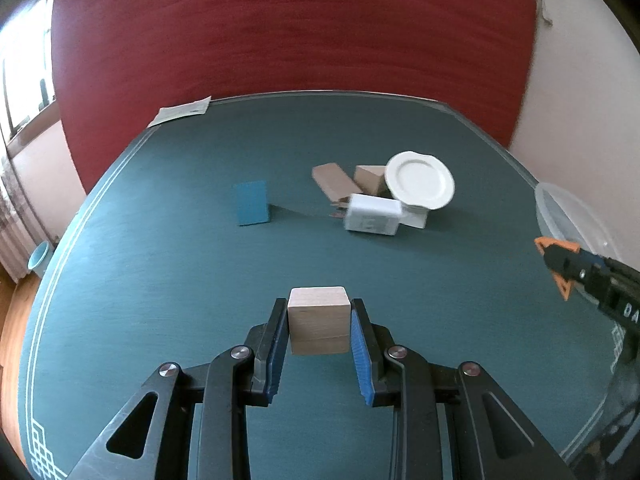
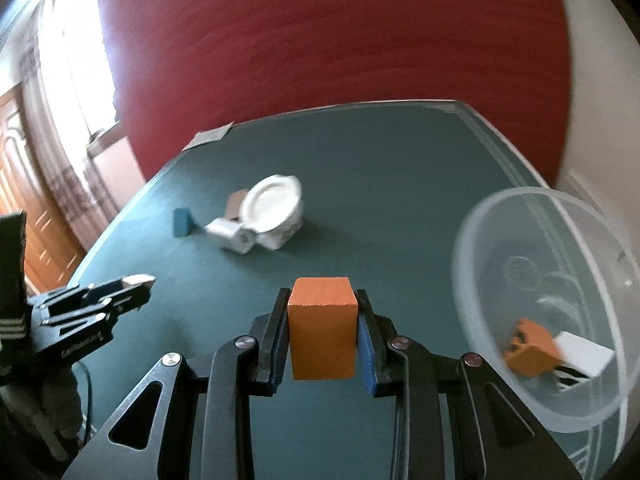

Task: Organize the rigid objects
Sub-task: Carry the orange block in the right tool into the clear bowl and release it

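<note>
Blocks and small boxes are what I am sorting here, and the clear bowl at the right edge of the green table looks to be where they go. It already holds an orange piece and a white box lying against each other on its floor, so I judge the job begun but far from finished. My right gripper is pinching an orange block between its pads, lifted off the table just left of the bowl's rim. My left gripper is clamped on a pale wooden block, held above the cloth nearer the middle. Both, I think, go in the bowl next. Still out on the table: a blue block standing alone, and beside it a loose heap of two brown cardboard boxes, a white box and a white plate tilted on top of it all. Whether the plate belongs in the bowl I cannot say. A paper sheet lies at the far corner.
</note>
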